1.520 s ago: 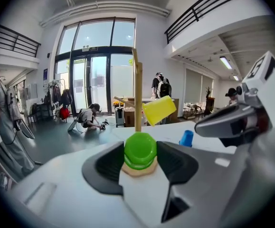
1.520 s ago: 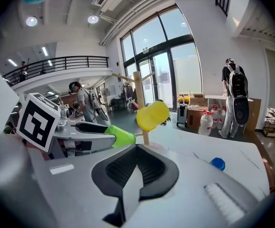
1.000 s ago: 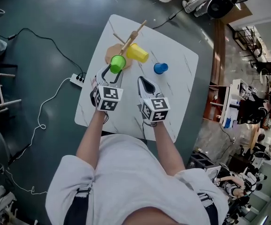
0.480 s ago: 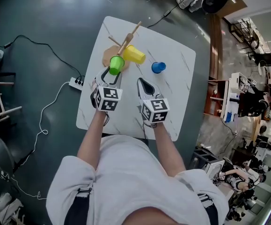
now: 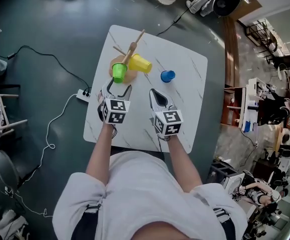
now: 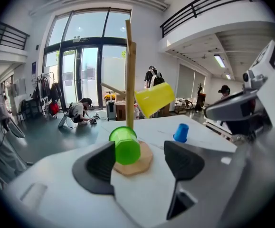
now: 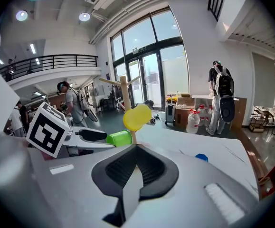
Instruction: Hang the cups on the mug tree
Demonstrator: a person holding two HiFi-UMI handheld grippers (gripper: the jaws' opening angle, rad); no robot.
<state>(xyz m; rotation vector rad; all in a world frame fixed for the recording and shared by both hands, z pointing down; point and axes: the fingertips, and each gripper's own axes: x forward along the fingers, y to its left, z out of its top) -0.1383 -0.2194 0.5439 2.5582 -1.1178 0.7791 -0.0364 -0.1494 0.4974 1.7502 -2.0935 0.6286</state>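
Observation:
The wooden mug tree [image 5: 131,50] stands on its round base [image 5: 128,77] at the far left of the white table [image 5: 185,104]. A yellow cup [image 5: 140,63] hangs tilted on an upper peg. A green cup [image 5: 118,72] hangs on a low peg. My left gripper [image 5: 118,88] is open, its jaws having just been opening; the green cup [image 6: 126,145] sits just ahead of the tips, untouched. A blue cup [image 5: 168,76] stands upside down on the table to the right. My right gripper [image 5: 156,92] is shut and empty, short of the blue cup [image 7: 201,157].
A power strip [image 5: 83,94] and cables lie on the dark floor left of the table. People and luggage stand far off by the glass doors [image 6: 87,84]. Bare marble lies between the grippers and the near table edge [image 5: 134,144].
The left jaws have spread wide and let go of the green cup, which stays on the tree. The right gripper has not moved.

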